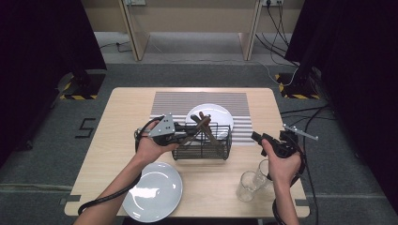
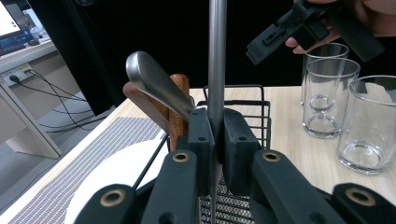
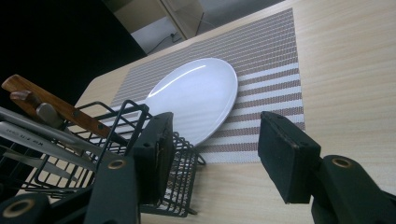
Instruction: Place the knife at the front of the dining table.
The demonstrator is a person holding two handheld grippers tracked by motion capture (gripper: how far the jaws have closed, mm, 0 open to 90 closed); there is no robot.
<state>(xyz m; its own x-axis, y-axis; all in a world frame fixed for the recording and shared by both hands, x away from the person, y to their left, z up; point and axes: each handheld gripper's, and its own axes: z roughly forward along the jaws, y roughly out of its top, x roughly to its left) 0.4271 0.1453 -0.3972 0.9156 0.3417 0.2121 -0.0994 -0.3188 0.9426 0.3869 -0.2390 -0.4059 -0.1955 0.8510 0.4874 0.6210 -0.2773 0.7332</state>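
Notably, item one: your left gripper [image 2: 215, 140], jaws clamped tight on a slim metal utensil handle [image 2: 217, 60], which stood upright between the pads above the wire basket [image 1: 202, 146] at mid-bench. You had the grip low on the shaft; I judged that sound, provided you lifted straight up so the hidden working end cleared the mesh.

Item two: neighbouring cutlery in the same basket, a rounded steel handle [image 2: 156, 84] and wooden handles [image 2: 177, 109], leaning close to the held piece. You needed to watch for snagging there.

Item three: your right gripper [image 3: 215, 154], jaws wide apart and holding nothing, hovering off the basket's end. You could have steadied the basket with it.

Item four: white plate [image 1: 209, 115] on the striped mat [image 1: 169, 101], just behind the basket; a second plate [image 1: 152, 192] near the front edge; drinking glasses [image 2: 336, 102] at the right.
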